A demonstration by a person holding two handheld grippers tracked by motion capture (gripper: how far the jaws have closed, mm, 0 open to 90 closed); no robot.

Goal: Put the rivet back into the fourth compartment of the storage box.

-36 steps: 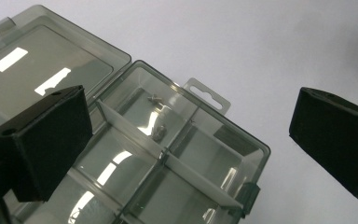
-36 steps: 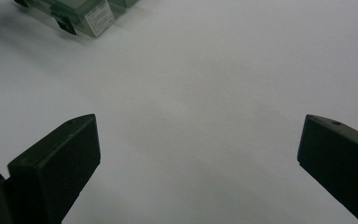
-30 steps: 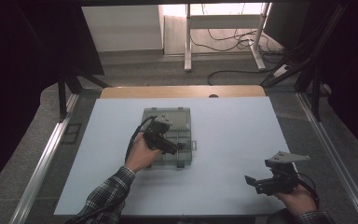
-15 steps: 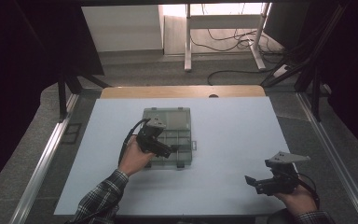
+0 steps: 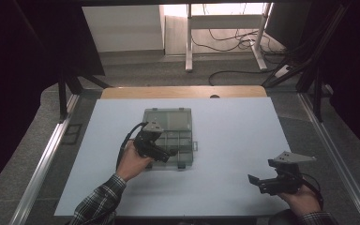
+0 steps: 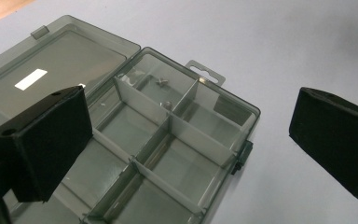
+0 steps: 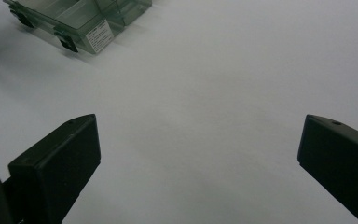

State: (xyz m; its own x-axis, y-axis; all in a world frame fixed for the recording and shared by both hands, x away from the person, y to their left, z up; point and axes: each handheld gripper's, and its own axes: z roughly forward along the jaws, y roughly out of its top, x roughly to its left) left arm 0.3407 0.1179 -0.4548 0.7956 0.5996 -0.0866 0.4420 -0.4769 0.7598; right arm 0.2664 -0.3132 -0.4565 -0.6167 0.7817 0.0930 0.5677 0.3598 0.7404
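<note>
The open box [image 5: 168, 137] lies left of the desk's [image 5: 243, 126] middle, its lid folded flat on the far side and its tray on the near side. The left tool [image 5: 171, 152] hovers over the tray's near half, jaws spread wide and holding nothing; in the left gripper view the tray [image 6: 168, 154] sits directly beneath and ahead between the jaws, one jaw over the tray's edge by the lid [image 6: 51, 60], the other out past the box above bare desk. The box's long axis, lid to tray, runs away from the person. The right tool [image 5: 258, 183] rests well apart from the box near the desk's near right corner, jaws also spread and empty, so the left hand [image 5: 131, 161] is plainly nearer. Count: 1 box, 2 tools, about 6 compartments visible in the tray, and 2 small screws [image 6: 162, 83] in the compartments by the hang tab [image 6: 205, 74].
</note>
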